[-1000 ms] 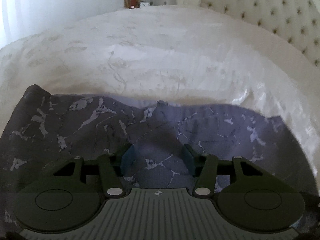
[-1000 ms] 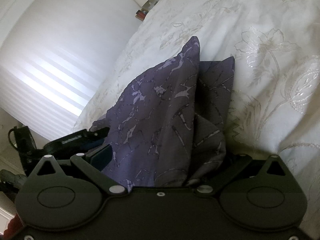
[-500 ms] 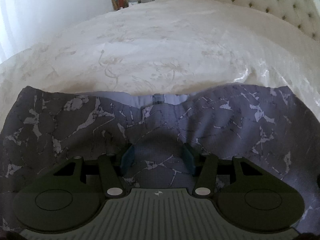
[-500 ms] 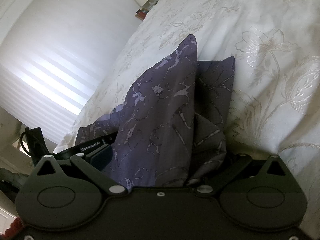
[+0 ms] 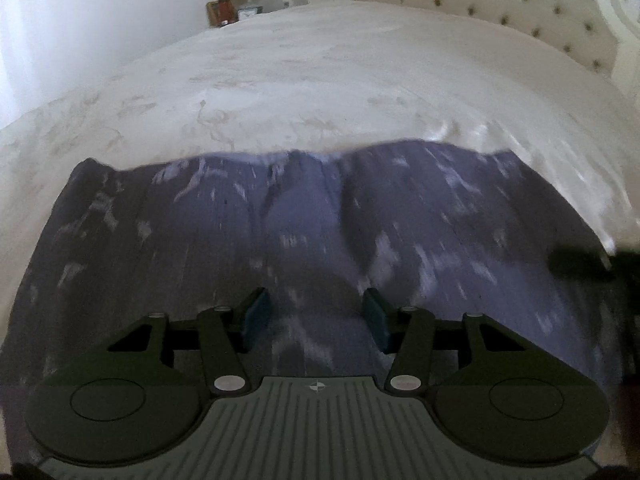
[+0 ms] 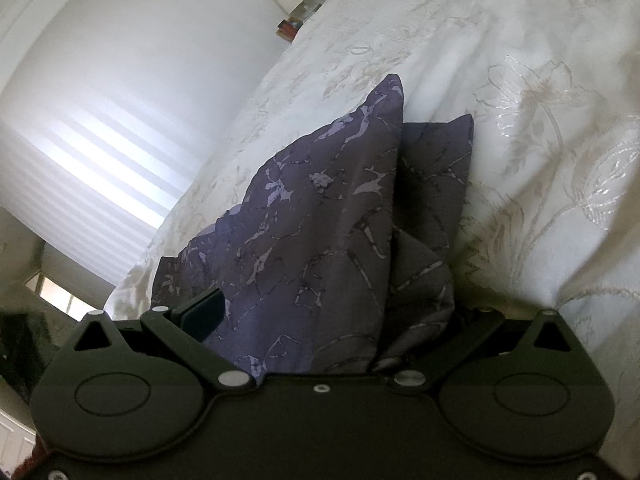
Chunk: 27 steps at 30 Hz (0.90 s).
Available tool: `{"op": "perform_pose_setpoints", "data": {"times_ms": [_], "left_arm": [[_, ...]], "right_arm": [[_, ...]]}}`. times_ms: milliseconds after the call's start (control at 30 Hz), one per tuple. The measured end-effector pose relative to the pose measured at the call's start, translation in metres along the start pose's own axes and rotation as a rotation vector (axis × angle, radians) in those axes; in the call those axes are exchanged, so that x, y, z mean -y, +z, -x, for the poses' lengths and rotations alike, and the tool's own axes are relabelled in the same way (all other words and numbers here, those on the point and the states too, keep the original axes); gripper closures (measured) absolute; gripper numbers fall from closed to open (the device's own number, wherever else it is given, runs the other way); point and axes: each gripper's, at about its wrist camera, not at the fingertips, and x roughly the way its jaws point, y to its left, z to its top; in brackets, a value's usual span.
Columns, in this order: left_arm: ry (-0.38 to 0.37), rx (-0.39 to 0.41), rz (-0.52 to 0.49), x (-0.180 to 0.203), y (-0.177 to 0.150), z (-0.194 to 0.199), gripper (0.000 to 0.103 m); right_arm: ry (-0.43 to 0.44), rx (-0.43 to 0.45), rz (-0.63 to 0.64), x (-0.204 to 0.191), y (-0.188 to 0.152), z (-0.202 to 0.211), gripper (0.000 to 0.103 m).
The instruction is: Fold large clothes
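Note:
A purple garment [image 5: 240, 240] with pale marbled marks lies spread over the near part of a white bed [image 5: 320, 80]. My left gripper [image 5: 316, 316] points down onto it, and a raised fold of the cloth fills the gap between its half-closed blue pads. In the right wrist view the same garment [image 6: 320, 220] rises in a bunched peak out of my right gripper [image 6: 332, 312], which is shut on it. There the cloth hides the right finger. A blurred dark shape [image 5: 580, 264] sits at the cloth's right edge.
The white floral bedspread [image 6: 520, 160] stretches far beyond the garment. A tufted headboard [image 5: 500, 4] stands at the back right. A nightstand with a lamp [image 5: 236, 4] is at the back, and a bright window blind [image 6: 100, 140] lies left of the bed.
My left gripper has slid along the bed with the cloth in it, and its view is now blurred. It has left the right wrist view, where more cloth is drawn out lower left. The right gripper kept still.

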Motion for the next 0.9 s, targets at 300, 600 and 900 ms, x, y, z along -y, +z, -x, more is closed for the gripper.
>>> {"op": "perform_pose_setpoints", "data": {"times_ms": [300,600,900], "left_arm": [[0.007,0.009,0.018,0.001,-0.031,0.021,0.052],[0.028,0.026,-0.038,0.012,-0.045,0.015,0.052],[0.01,0.027,-0.024,0.008,-0.057,0.032,0.052]], "right_arm": [[-0.001,0.001,0.0,-0.001,0.0,0.0,0.0],[0.011,0.004,-0.002,0.004,0.001,0.004,0.0],[0.039,0.014,-0.031,0.011,0.001,0.011,0.001]]}}
